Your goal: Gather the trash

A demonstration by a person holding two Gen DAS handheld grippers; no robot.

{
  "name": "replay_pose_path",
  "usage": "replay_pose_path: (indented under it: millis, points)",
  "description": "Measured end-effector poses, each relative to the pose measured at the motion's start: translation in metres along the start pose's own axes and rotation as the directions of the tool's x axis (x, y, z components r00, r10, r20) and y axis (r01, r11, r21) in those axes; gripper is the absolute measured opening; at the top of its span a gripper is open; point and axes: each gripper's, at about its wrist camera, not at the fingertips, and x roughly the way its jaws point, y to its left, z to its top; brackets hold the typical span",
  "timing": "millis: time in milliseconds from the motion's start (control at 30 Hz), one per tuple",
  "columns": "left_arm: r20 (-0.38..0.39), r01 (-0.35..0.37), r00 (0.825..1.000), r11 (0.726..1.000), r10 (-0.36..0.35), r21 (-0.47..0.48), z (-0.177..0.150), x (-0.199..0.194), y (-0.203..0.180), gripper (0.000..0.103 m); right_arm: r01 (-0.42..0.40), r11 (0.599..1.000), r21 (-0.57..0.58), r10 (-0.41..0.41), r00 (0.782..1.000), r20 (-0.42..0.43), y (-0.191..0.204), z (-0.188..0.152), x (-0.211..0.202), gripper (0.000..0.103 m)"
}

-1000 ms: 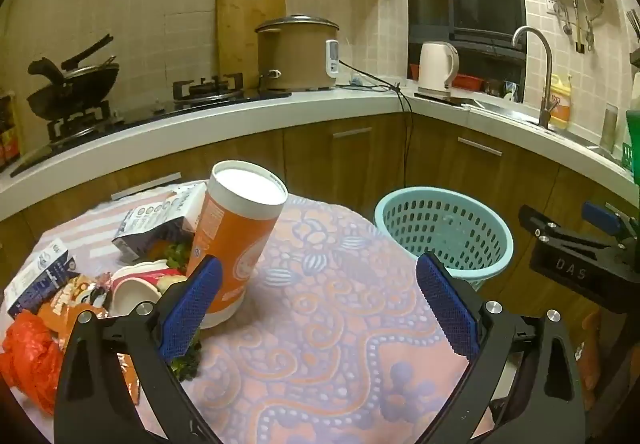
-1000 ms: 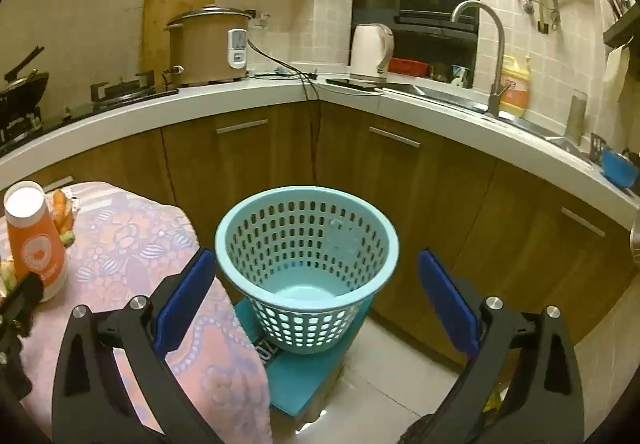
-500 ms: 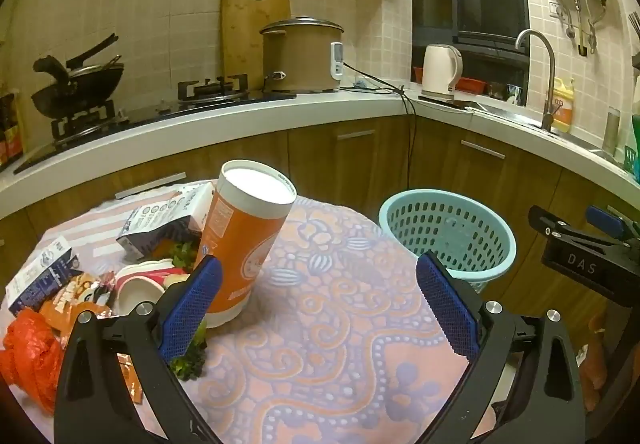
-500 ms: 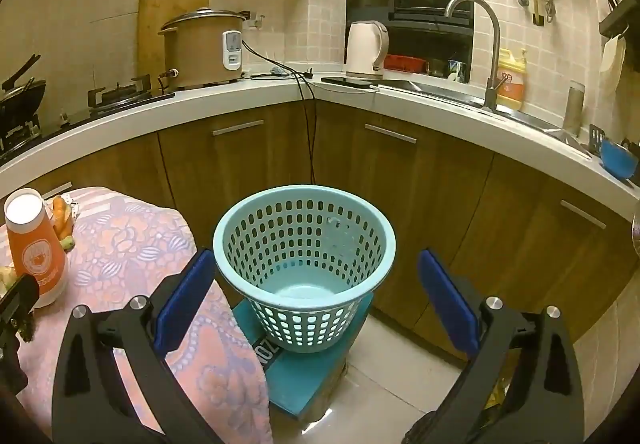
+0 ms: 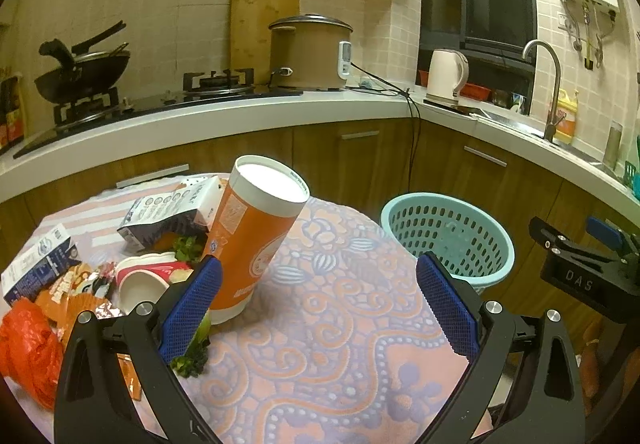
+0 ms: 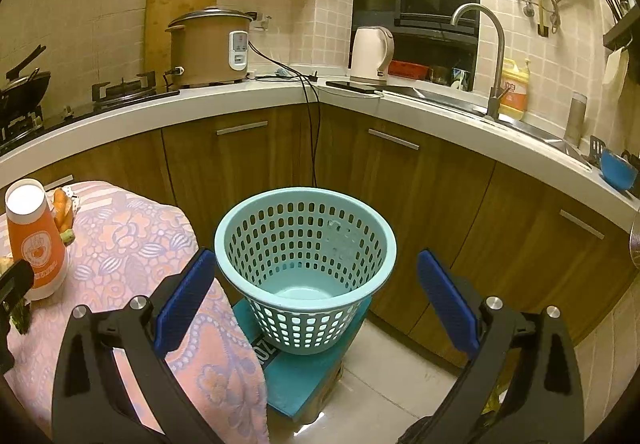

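- While my left gripper (image 5: 318,308) hovers over the patterned tablecloth (image 5: 320,356), its blue pads stand wide apart with nothing between them.
- At 11 o'clock from that gripper, the orange cup (image 5: 256,236) stands on the cloth, white lid uppermost; the left pad overlaps its lower edge in the left wrist view, and I cannot tell whether they touch.
- At 9 to 10 o'clock of the cup lies the trash pile: a red-and-white paper cup (image 5: 146,276) on its side, a milk carton (image 5: 168,209), a second carton (image 5: 38,264), an orange plastic bag (image 5: 26,348) and green vegetable scraps (image 5: 192,360).
- My right gripper (image 6: 316,300) is likewise spread open and holds nothing.
- Straight ahead at 12 o'clock of the right gripper, the teal perforated basket (image 6: 306,203) stands on a teal stool (image 6: 296,380), just beside the table edge.
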Motion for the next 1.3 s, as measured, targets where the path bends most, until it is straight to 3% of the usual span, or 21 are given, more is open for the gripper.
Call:
replay_pose_path:
  millis: [1300]
  points:
    - [0.005,-0.001,1.000,1.000,0.001,-0.009,-0.0038,-0.0016,0.0000,0.094,-0.061,0.998,-0.021,0.061,0.998,-0.014,0.0060,-0.0016,-0.0006,0.095]
